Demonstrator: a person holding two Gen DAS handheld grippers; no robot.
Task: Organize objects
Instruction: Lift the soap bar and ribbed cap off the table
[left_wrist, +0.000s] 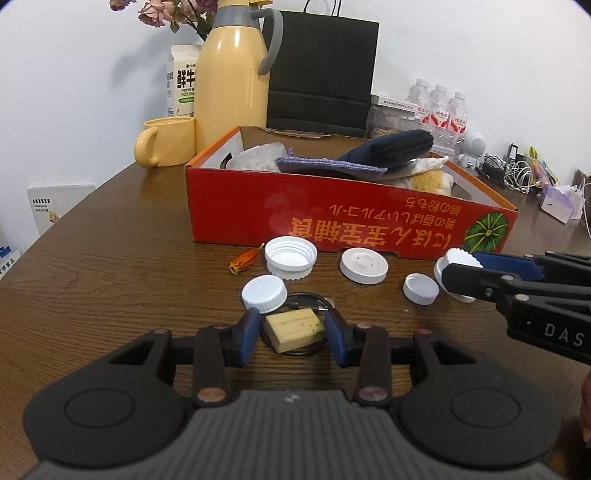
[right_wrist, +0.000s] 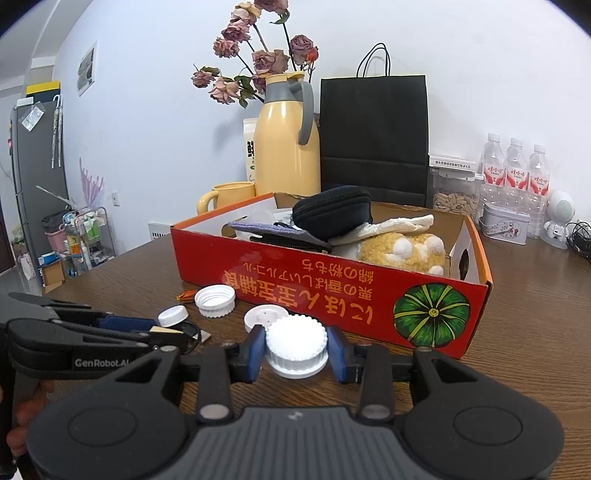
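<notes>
Now both my grippers loaded. Left gripper (left_wrist: 291, 334) closed on yellow block (left_wrist: 294, 329), low over table (left_wrist: 110, 266), above black cable (left_wrist: 306, 301). Right gripper (right_wrist: 295, 349) clamping ridged white cap (right_wrist: 296, 345), just before red box (right_wrist: 332, 291). 4 more caps loose nearby. Risks, my judgement: cap's rounded edge slipping from pads; block snagging cable on lift; grippers colliding en route to box.

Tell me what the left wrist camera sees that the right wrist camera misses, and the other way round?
Only the left view: a tangle of white cables at the table's far right, and a small white cap beside the right claw.
Only the right view: a dark fridge and a cluttered cart.
Both: the red box, the yellow jug and the black bag.
</notes>
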